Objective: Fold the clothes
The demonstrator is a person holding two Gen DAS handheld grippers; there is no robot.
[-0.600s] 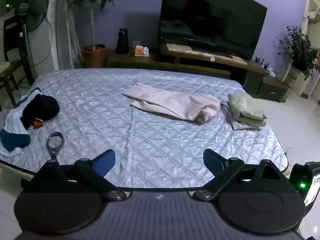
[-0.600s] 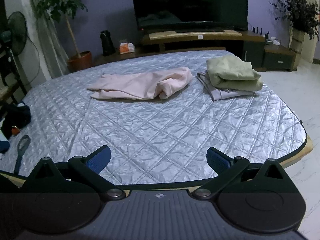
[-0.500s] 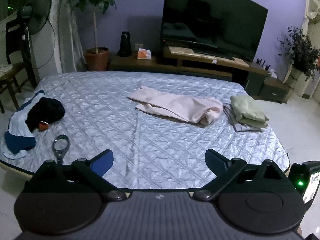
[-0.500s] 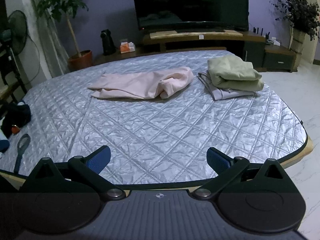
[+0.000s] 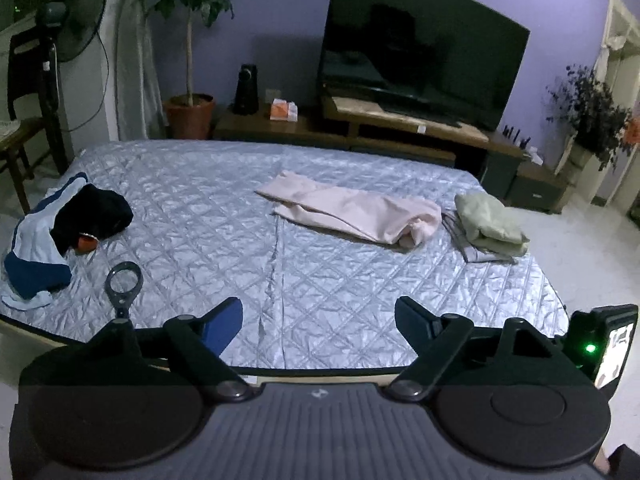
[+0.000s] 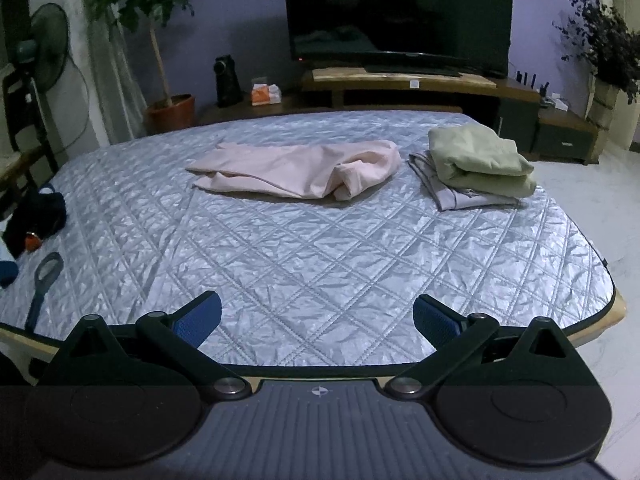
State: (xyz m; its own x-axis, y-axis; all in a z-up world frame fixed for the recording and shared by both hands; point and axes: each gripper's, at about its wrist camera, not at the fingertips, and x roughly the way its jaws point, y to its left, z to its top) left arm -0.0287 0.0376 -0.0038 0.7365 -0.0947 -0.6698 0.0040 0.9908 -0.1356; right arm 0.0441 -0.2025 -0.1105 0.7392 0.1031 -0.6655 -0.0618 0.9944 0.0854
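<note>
A pale pink garment (image 5: 352, 212) (image 6: 298, 170) lies loosely spread, not folded, on the far middle of the bed (image 5: 240, 240) (image 6: 320, 264), its right end bunched into a rumpled roll. Just beside that end, to the right, sits a folded pale green garment (image 5: 490, 222) (image 6: 480, 160) stacked on top of a folded grey striped one (image 5: 464, 240) (image 6: 448, 192), both near the bed's far right corner. Well apart from these, at the left edge of the bed, a heap of unfolded clothes (image 5: 60, 232) (image 6: 34, 216) shows black, white and dark blue cloth with a small orange spot in it. Near that heap, towards the camera, lies a dark ring-headed clamp-like tool (image 5: 124, 284) (image 6: 44, 280).

The left gripper (image 5: 318, 316) hangs over the near edge of the bed with its jaws spread wide and nothing between them. The right gripper (image 6: 318, 316) hangs likewise over the near edge, jaws wide apart and holding nothing. Both are well short of the garments.

The bed is covered with a shiny silver-grey quilted spread. Beyond it stand a low wooden TV stand (image 5: 400, 124) (image 6: 400, 84) with a large dark television (image 5: 420, 48) (image 6: 396, 12), a potted tree (image 5: 188, 40) (image 6: 160, 48), and a standing fan (image 5: 68, 32) (image 6: 44, 52) on the left
</note>
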